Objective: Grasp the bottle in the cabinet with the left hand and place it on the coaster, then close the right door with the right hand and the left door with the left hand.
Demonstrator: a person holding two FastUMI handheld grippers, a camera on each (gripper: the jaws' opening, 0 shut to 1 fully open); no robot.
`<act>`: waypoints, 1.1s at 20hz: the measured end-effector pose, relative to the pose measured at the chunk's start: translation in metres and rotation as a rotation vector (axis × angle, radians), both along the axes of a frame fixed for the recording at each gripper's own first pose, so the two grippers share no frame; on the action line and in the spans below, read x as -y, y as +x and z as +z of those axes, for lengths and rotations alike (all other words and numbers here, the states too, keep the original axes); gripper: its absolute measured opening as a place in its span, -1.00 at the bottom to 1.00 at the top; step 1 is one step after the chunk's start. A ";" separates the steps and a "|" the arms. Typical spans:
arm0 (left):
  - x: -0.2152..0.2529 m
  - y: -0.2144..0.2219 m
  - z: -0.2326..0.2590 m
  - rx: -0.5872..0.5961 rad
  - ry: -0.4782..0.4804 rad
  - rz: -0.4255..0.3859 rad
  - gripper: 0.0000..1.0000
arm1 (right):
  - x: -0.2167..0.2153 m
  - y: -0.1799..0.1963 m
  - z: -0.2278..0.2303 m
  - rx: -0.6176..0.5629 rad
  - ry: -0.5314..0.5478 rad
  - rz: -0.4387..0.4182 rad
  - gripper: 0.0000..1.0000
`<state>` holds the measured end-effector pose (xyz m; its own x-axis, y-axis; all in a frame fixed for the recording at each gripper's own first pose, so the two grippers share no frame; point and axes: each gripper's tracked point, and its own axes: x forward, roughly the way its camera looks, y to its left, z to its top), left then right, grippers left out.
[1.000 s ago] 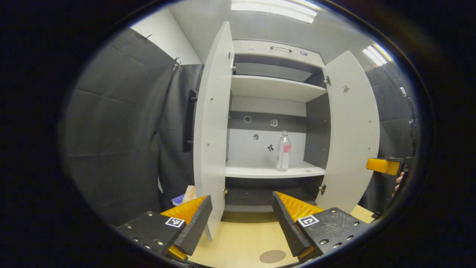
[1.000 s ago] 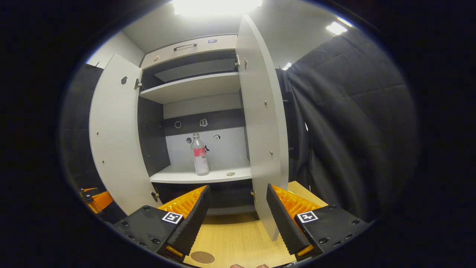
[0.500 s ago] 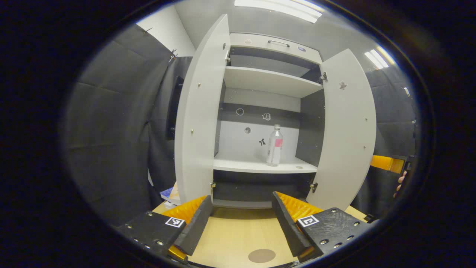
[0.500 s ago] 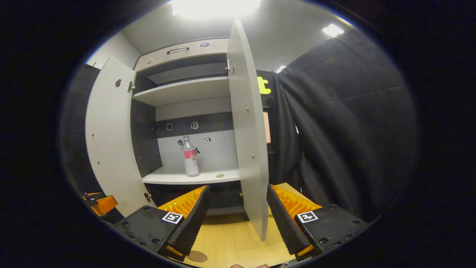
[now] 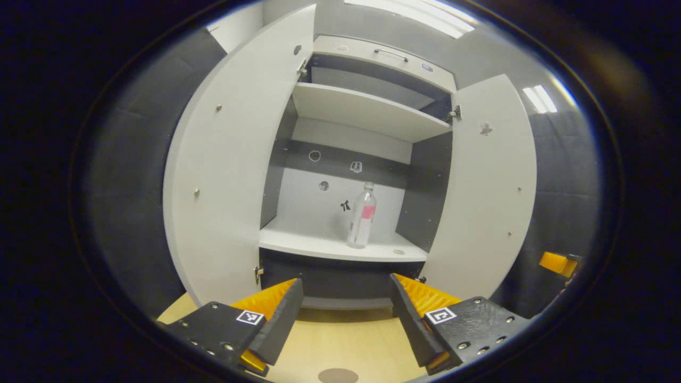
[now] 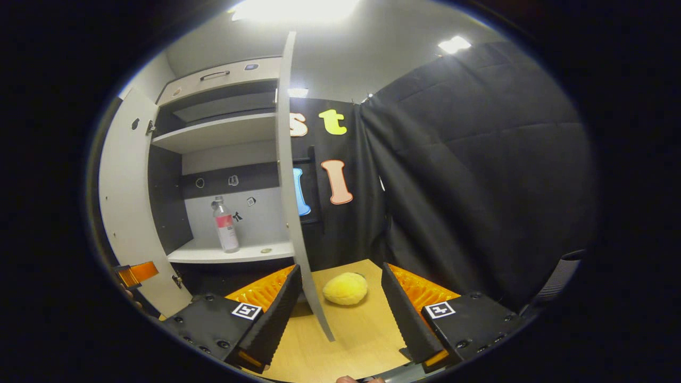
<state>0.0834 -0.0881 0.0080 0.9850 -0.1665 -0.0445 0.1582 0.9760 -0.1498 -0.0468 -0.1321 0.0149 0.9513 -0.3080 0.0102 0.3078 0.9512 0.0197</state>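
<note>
A clear bottle [image 5: 362, 215] with a pink label stands upright on the cabinet's lower shelf [image 5: 340, 246], right of centre. Both white doors hang open: the left door [image 5: 229, 170] and the right door [image 5: 487, 191]. My left gripper [image 5: 346, 314] is open over the wooden table, some way in front of the shelf. A round brown coaster [image 5: 338, 375] lies on the table at the bottom edge. In the right gripper view the bottle [image 6: 225, 225] shows far left, and my right gripper [image 6: 340, 303] is open with the right door's edge [image 6: 295, 213] between its fingers' line of sight.
A yellow plush ball [image 6: 345, 288] lies on the wooden table [image 6: 351, 340] right of the right door. Black cloth walls close in both sides. An upper shelf [image 5: 367, 109] and a top drawer with a handle [image 5: 391, 53] sit above. The other gripper [image 5: 556, 263] shows at far right.
My left gripper has shifted right and closer, so the cabinet interior now faces it. My right gripper has swung right past the right door's edge, bringing the yellow ball into sight.
</note>
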 end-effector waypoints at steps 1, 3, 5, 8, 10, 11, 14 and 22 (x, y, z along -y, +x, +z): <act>0.000 0.011 0.004 0.007 0.008 0.004 0.93 | 0.010 0.000 0.003 0.005 0.000 -0.021 0.91; 0.001 0.032 0.012 0.021 0.034 0.015 0.87 | 0.029 0.004 0.007 0.020 0.011 -0.062 0.83; 0.003 0.052 0.020 0.037 0.064 0.030 0.87 | 0.047 0.008 0.009 0.029 0.035 -0.094 0.91; 0.009 0.079 0.038 0.075 0.099 0.053 0.81 | 0.071 0.020 0.010 0.045 0.090 -0.128 0.91; 0.020 0.095 0.046 0.091 0.117 0.051 0.87 | 0.088 0.032 0.011 0.059 0.100 -0.150 0.91; 0.023 0.103 0.050 0.097 0.127 0.054 0.87 | 0.095 0.037 0.013 0.063 0.099 -0.158 0.91; 0.040 0.127 0.062 0.122 0.159 0.049 0.99 | 0.115 0.053 0.014 0.074 0.104 -0.163 0.90; 0.078 0.192 0.070 0.137 0.211 0.013 0.87 | 0.141 0.077 0.006 0.087 0.116 -0.184 0.91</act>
<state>0.2753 -0.1661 0.0777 0.9862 -0.1552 0.0569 0.1505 0.9854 0.0794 0.0304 -0.2732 0.0210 0.8759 -0.4804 0.0446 0.4684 0.8689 0.1599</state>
